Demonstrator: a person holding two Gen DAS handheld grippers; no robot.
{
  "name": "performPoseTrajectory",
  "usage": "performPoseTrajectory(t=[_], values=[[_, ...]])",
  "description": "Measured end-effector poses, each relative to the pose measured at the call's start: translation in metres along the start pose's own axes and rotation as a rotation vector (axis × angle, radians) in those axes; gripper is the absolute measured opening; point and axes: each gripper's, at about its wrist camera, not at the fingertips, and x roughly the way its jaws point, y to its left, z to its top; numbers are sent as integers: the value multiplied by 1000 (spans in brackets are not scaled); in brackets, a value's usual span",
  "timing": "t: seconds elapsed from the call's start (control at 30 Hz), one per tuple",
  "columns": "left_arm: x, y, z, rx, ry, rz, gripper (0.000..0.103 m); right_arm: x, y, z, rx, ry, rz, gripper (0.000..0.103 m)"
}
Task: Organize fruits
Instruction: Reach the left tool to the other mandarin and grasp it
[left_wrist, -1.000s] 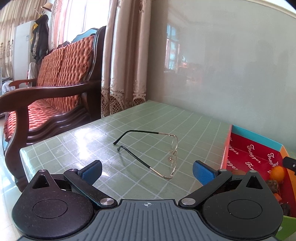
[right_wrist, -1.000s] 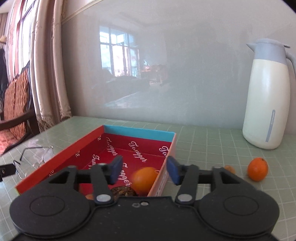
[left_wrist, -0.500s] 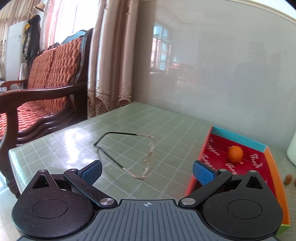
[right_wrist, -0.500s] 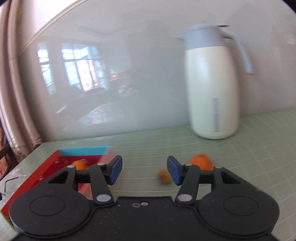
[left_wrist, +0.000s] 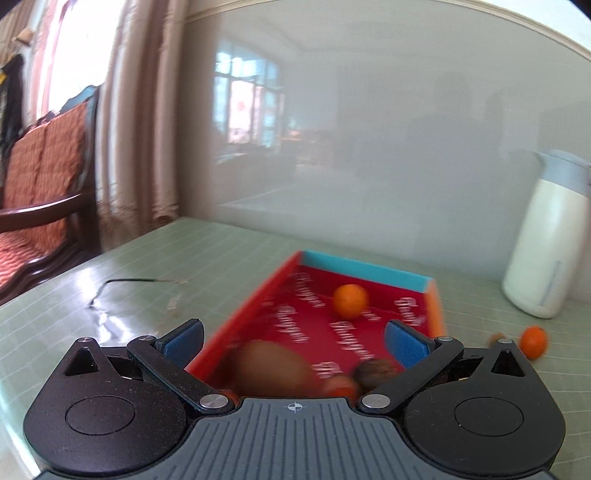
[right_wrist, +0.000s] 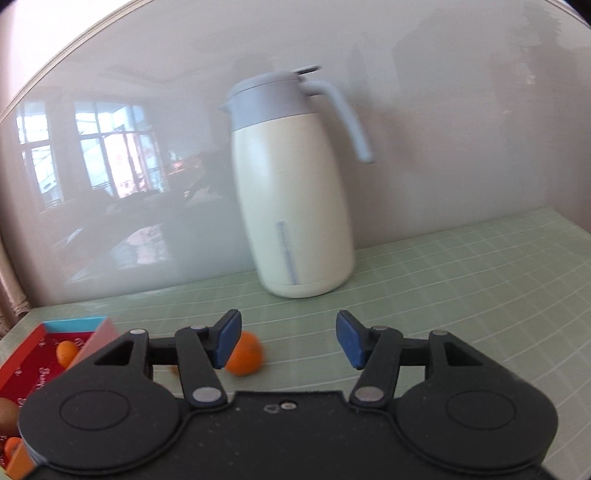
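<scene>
Your right gripper (right_wrist: 288, 339), jaws opening, empty, lines up on loose orange (right_wrist: 244, 353); left gripper (left_wrist: 293, 341) apart over box (left_wrist: 364, 267).

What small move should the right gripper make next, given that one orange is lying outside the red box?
Probably slide the right gripper sideways toward the box. The loose orange sits on the green table, half hidden behind the gripper's box-side finger, not in the gap. The jaws are opening and nothing is between them, so centring them on the fruit comes before any closing. The red box is just beyond.
</scene>
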Motion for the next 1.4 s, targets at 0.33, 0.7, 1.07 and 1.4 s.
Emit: performPoseTrajectory(t=[0.33, 0.7, 1.07, 1.4], values=[[1, -78, -7, 110, -19, -126, 103, -9, -56, -2, 42, -23, -81, 58], [15, -142, -13, 168, 29, -232, 103, -20, -107, 5, 63, -52, -172, 58], [32, -210, -26, 246, 83, -346, 72, -23, -139, 4, 91, -55, -241, 58], [58, -245, -29, 274, 131, -341, 62, -14, -174, 7, 146, -40, -342, 59]])
